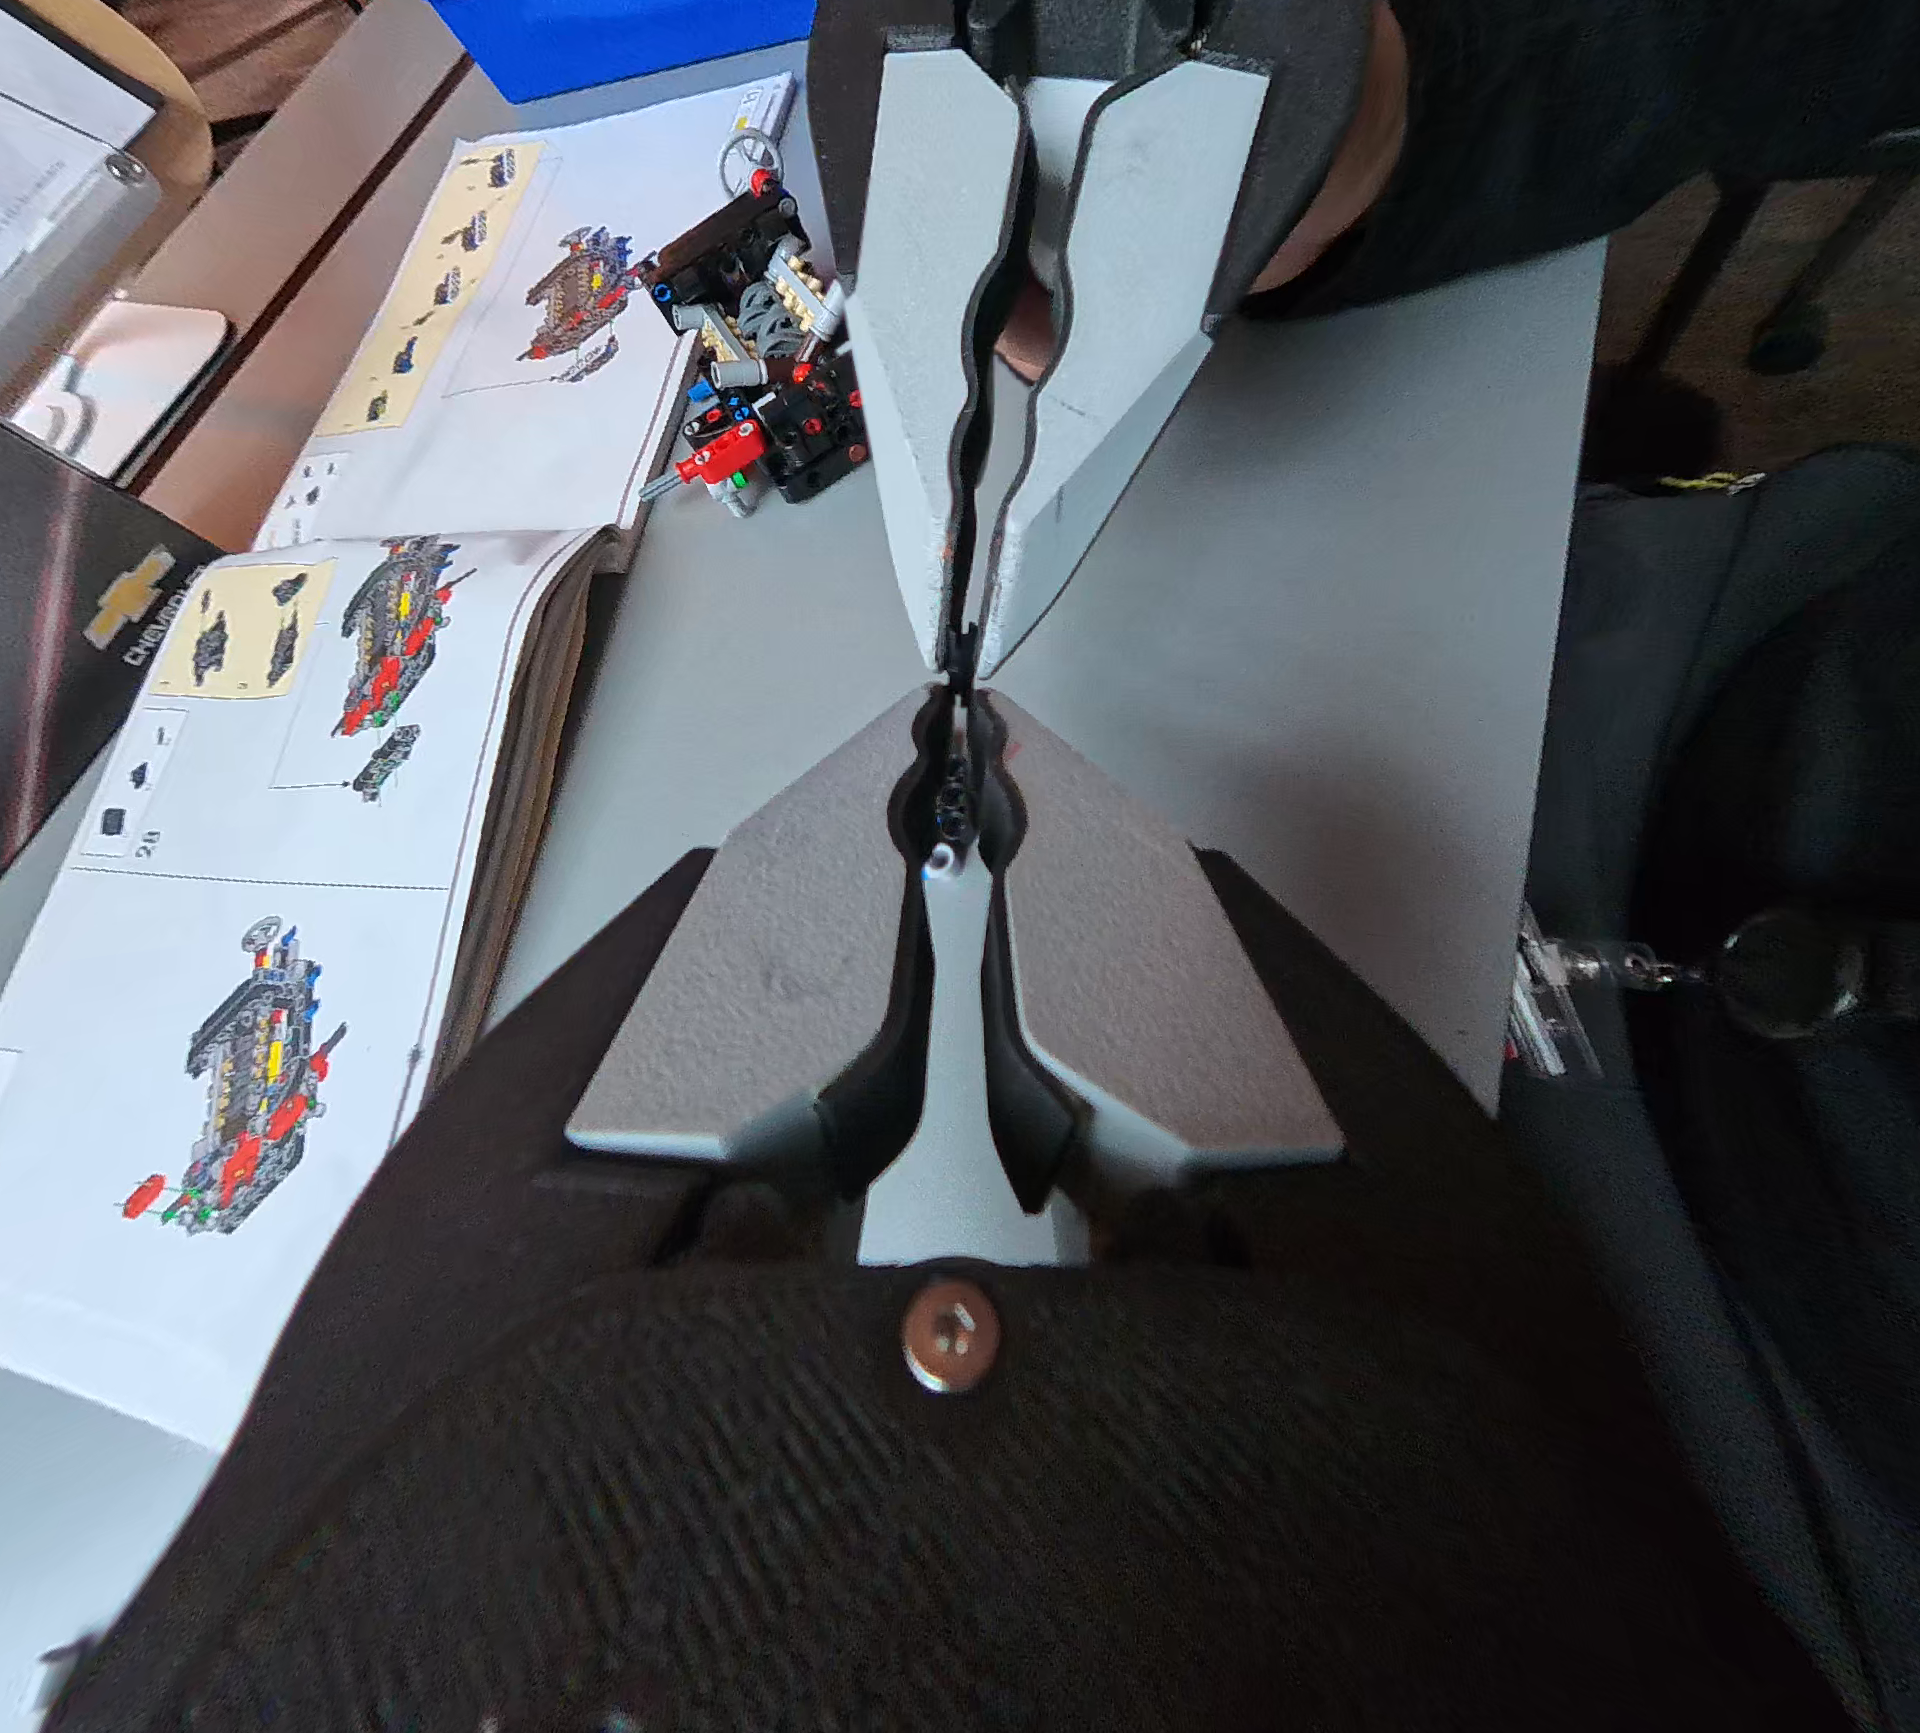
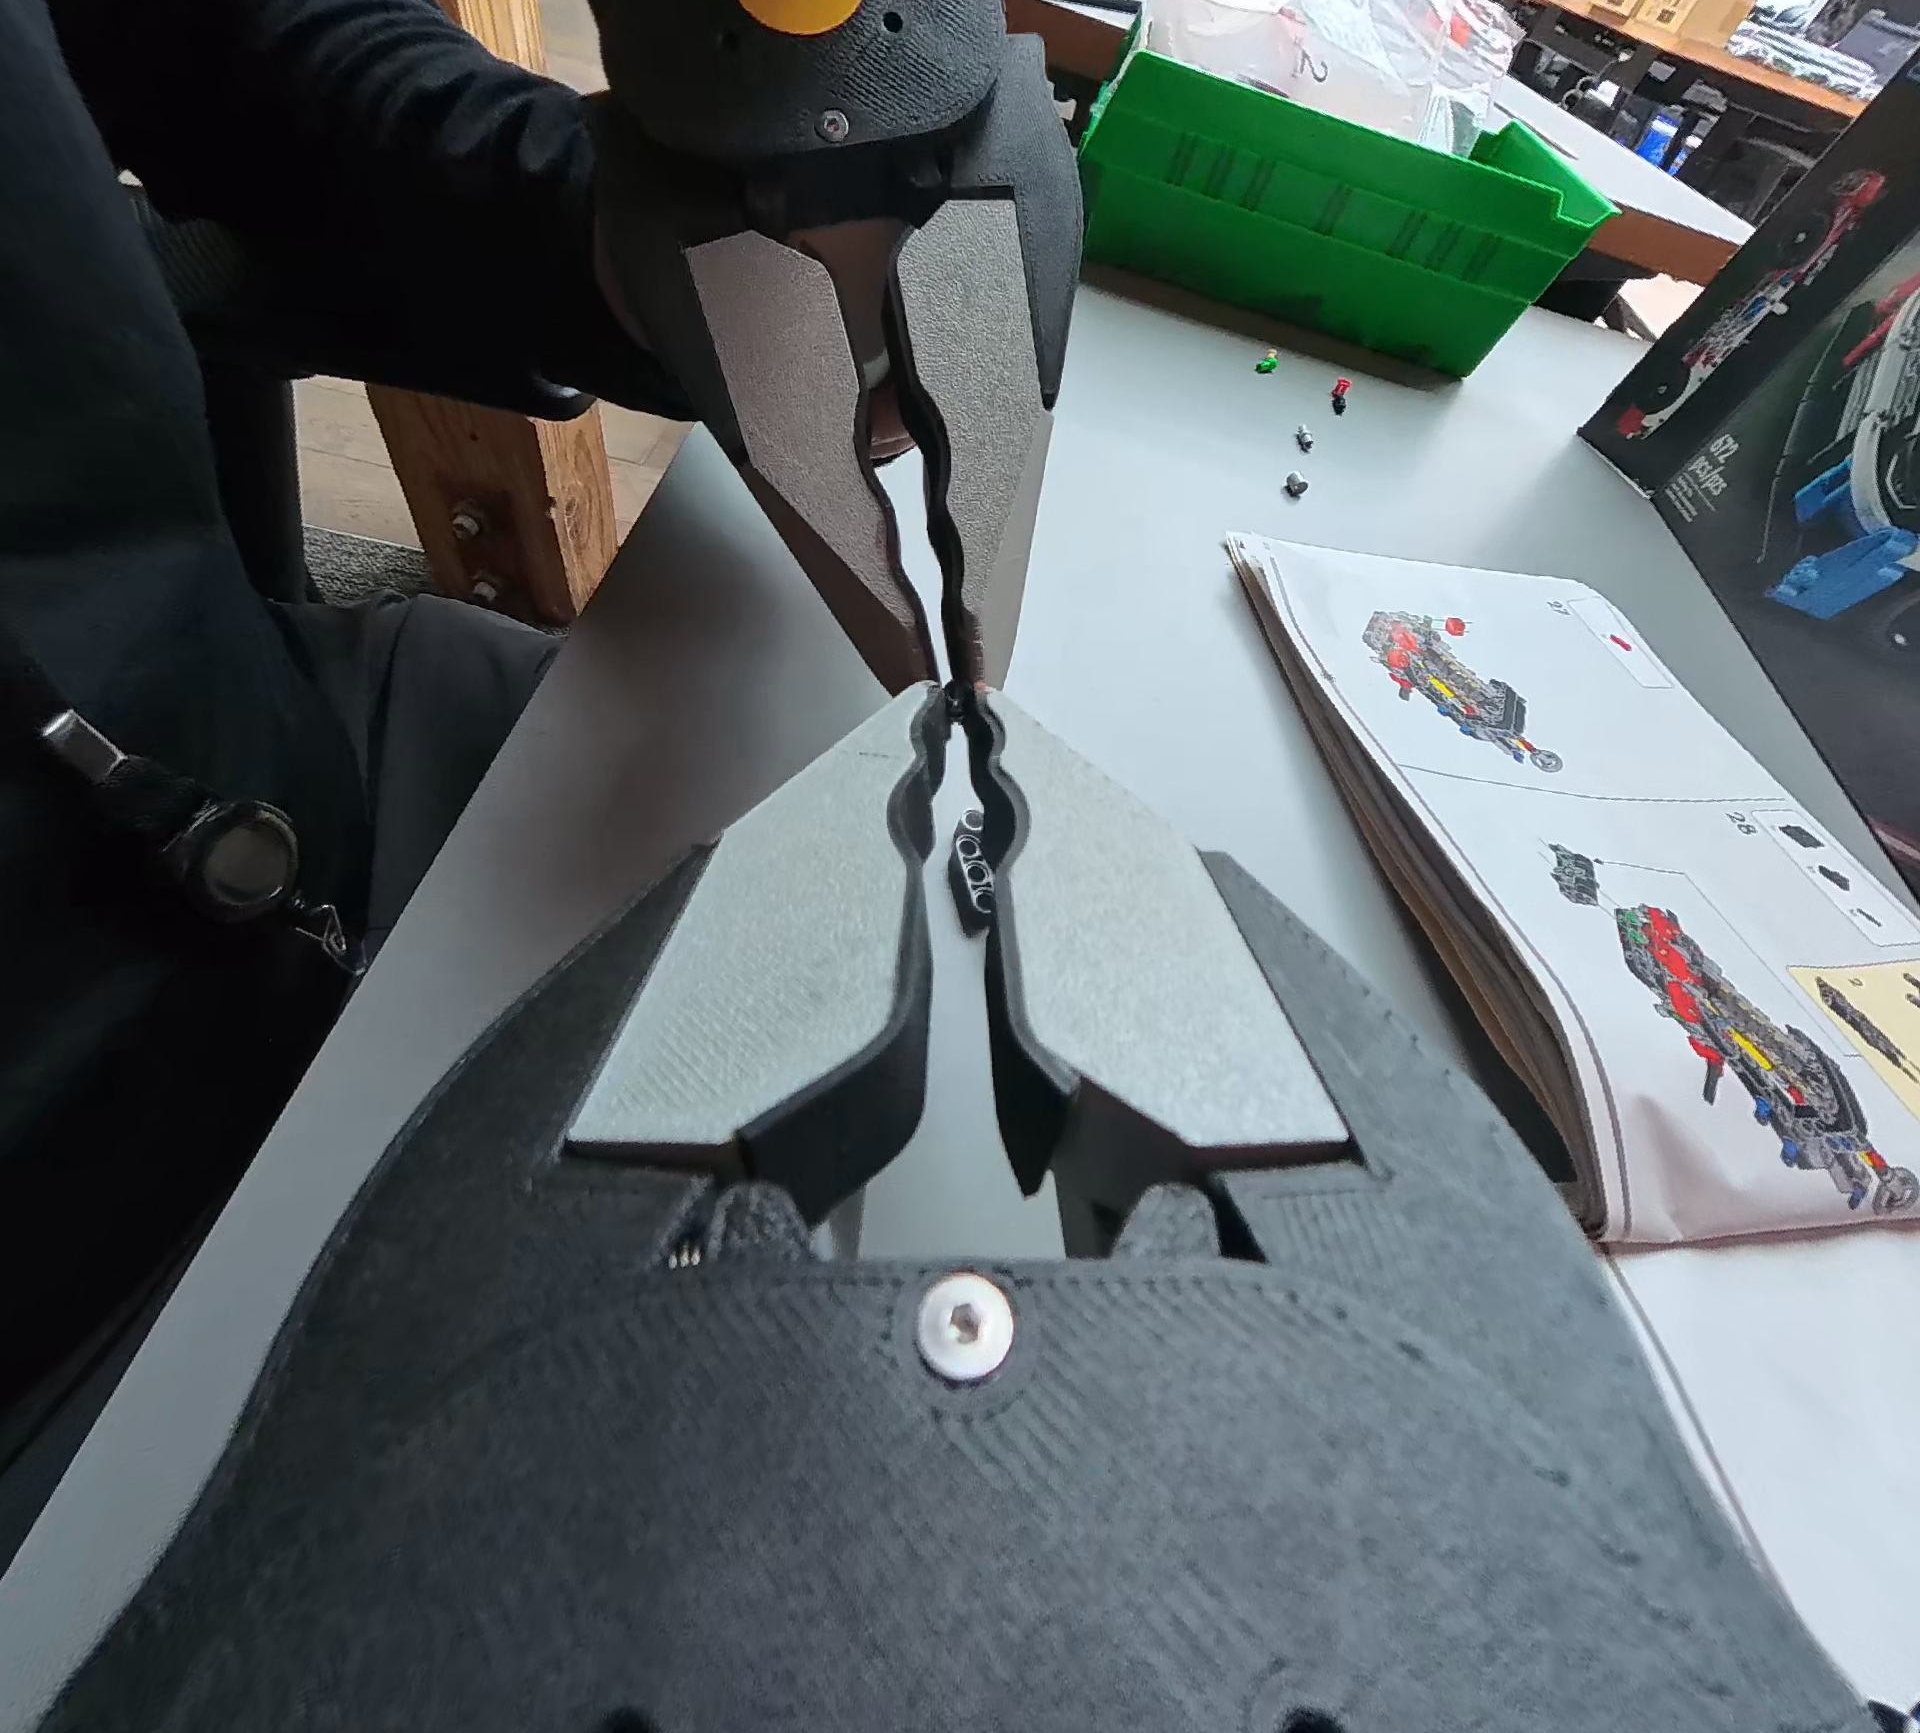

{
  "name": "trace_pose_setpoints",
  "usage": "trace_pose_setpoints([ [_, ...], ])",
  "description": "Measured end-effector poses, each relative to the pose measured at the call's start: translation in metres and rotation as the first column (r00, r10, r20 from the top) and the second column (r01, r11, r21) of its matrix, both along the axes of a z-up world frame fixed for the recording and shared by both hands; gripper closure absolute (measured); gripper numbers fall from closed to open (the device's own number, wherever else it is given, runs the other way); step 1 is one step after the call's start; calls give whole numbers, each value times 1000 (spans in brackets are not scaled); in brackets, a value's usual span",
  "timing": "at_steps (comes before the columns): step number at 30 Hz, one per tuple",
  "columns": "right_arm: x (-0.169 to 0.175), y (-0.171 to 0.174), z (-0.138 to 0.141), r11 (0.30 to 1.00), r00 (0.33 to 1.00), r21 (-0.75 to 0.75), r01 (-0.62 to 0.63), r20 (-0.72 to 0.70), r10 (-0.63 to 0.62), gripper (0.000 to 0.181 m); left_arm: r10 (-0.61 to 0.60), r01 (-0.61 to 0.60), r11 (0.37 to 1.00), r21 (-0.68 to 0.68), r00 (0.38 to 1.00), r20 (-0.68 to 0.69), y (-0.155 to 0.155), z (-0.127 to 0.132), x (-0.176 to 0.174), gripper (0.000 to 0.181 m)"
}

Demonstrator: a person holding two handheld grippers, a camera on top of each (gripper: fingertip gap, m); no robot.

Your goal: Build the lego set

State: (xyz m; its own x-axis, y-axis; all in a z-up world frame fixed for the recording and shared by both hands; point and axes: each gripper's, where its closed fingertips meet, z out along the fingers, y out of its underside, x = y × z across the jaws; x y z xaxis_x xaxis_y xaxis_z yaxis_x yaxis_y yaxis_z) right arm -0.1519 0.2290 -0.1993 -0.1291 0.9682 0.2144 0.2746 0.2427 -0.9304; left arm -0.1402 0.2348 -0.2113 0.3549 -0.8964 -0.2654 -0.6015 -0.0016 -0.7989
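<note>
Two tools meet tip to tip over the bench, mid-build.

Left tool and right tool are each nearly closed on small black pieces between them. The half-built model waits beside the open manual; much remains. Green bin: contents hidden.

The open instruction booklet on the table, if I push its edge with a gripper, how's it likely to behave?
The instruction booklet is thick with curling pages, so it would probably slide whole on the smooth table. The top page looks floppy and may lift or buckle.
</note>
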Motion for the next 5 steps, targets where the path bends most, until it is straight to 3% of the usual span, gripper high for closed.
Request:
trace_pose_setpoints([
  [1,0,0,0,1000,1000,6,1,-1,-1,181,4,-4,1000,7,1000,-4,0,0,0,181],
  [5,0,1,-1,1000,1000,23,7,5,-7,180,10,-10,1000,10,1000,-17,1,-1,0,181],
])
